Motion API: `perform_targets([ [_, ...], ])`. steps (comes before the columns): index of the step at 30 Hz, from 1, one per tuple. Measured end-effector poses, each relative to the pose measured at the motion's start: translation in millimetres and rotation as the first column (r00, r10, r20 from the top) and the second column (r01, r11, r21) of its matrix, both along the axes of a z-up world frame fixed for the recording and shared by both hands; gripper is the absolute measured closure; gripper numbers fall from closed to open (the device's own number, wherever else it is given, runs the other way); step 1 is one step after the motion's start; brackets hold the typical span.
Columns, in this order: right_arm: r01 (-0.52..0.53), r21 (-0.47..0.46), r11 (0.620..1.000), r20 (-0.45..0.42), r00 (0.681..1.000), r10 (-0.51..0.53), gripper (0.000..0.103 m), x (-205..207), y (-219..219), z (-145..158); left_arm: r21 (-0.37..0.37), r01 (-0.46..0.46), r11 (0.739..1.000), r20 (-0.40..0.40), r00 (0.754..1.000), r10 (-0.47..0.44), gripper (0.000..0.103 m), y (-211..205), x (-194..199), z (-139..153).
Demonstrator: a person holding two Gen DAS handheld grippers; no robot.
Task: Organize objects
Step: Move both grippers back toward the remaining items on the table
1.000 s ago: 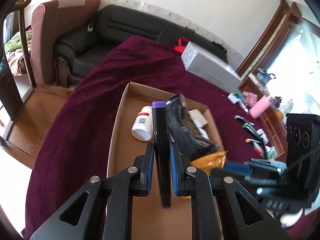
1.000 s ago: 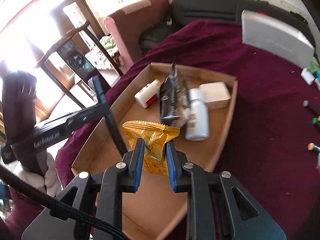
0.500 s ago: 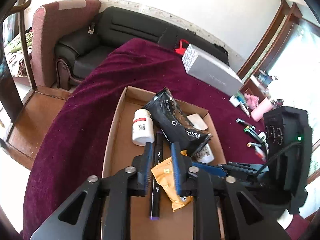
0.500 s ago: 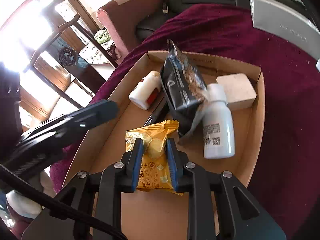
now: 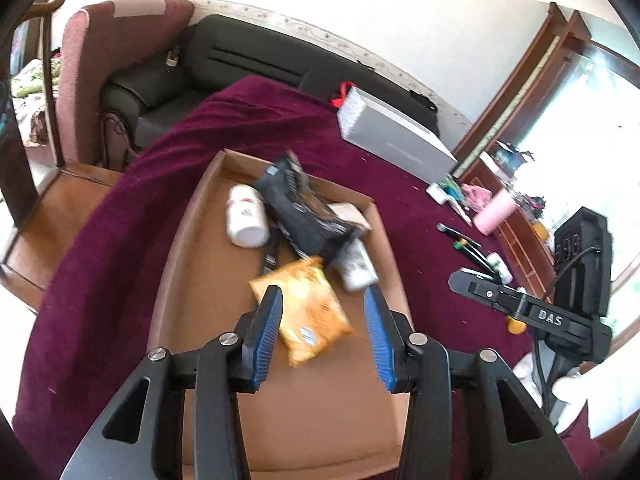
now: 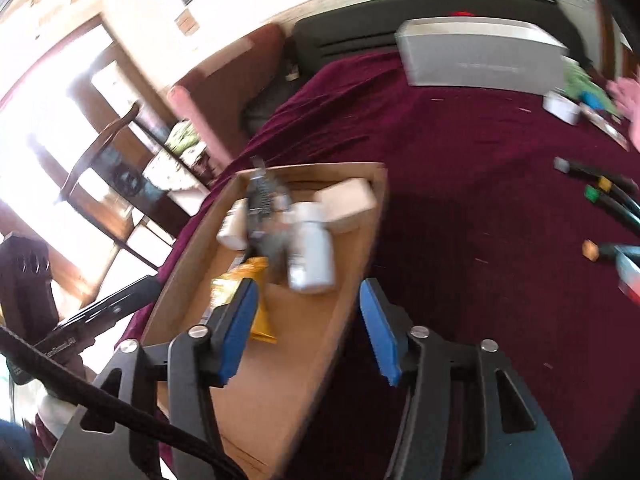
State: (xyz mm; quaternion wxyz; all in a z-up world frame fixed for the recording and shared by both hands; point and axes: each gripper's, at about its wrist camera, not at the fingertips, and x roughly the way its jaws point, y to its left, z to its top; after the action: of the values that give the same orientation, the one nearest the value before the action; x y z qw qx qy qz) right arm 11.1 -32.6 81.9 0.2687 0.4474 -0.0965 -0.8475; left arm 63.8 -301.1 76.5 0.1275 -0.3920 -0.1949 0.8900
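Observation:
A cardboard tray [image 5: 180, 264] [image 6: 360, 240] on the maroon cloth holds a yellow cracker packet [image 5: 308, 312] [image 6: 240, 280], a black snack bag [image 5: 300, 208] [image 6: 264, 204], a black marker [image 5: 269, 256], two white bottles [image 5: 245, 220] [image 6: 312, 252] and a beige block [image 6: 348, 200]. My left gripper [image 5: 324, 336] is open and empty above the packet. My right gripper [image 6: 308, 328] is open and empty above the tray's right wall; it also shows in the left wrist view [image 5: 520, 308].
Several markers [image 6: 600, 192] [image 5: 464, 240] lie loose on the cloth to the right. A grey box [image 5: 392, 148] [image 6: 480, 56] stands at the far edge, with small clutter and a pink bottle [image 5: 494, 218] beside it. A black sofa [image 5: 240, 60] lies beyond.
My left gripper let go of the marker, which now lies in the tray. My right gripper let go of the yellow packet. Both opened wide and pulled back; the right one swung right.

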Motion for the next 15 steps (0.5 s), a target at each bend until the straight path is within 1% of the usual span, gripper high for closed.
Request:
perform_targets([
  [3,0.065,-0.012,0.998,0.008,0.998,-0.065,0.049,6.5,39.9,-6.6,0.023,0.041,0.999,0.014,0.999,-0.041,0.066,19.9,3.7,-4.0],
  [4,0.093,-0.016,0.996,0.000,0.996,-0.093,0.049,9.7,55.7,-6.4,0.027,0.053,0.998,0.015,0.998,-0.053,0.066,26.2,5.8,-3.5],
  [6,0.187,-0.037,0.982,-0.044,0.981,-0.189,0.049,23.7,95.8,-2.1,0.050,0.100,0.994,-0.004,0.995,-0.100,0.066,41.0,15.6,-0.7],
  [7,0.243,-0.049,0.969,-0.060,0.967,-0.246,0.049,30.3,119.7,-0.1,0.064,0.127,0.990,-0.020,0.992,-0.126,0.066,48.5,21.3,1.8],
  [9,0.357,-0.069,0.931,-0.066,0.930,-0.362,0.048,42.7,172.7,-0.1,0.085,0.169,0.982,-0.044,0.985,-0.166,0.065,61.0,29.9,6.1],
  [10,0.423,-0.064,0.904,-0.066,0.902,-0.427,0.046,50.3,203.6,-2.0,0.091,0.187,0.978,-0.054,0.982,-0.183,0.060,67.0,33.4,7.9],
  [12,0.510,-0.034,0.859,-0.066,0.857,-0.511,0.046,59.1,241.0,-7.4,0.097,0.236,0.967,-0.076,0.970,-0.230,0.054,86.8,40.6,10.2],
  [14,0.583,-0.013,0.812,-0.043,0.811,-0.583,0.046,69.7,277.7,-18.1,0.100,0.279,0.955,-0.077,0.959,-0.272,0.054,103.6,43.0,10.6],
  [15,0.605,-0.009,0.796,-0.025,0.796,-0.605,0.046,73.3,289.4,-23.8,0.095,0.298,0.950,-0.074,0.954,-0.292,0.054,113.2,42.7,10.6],
])
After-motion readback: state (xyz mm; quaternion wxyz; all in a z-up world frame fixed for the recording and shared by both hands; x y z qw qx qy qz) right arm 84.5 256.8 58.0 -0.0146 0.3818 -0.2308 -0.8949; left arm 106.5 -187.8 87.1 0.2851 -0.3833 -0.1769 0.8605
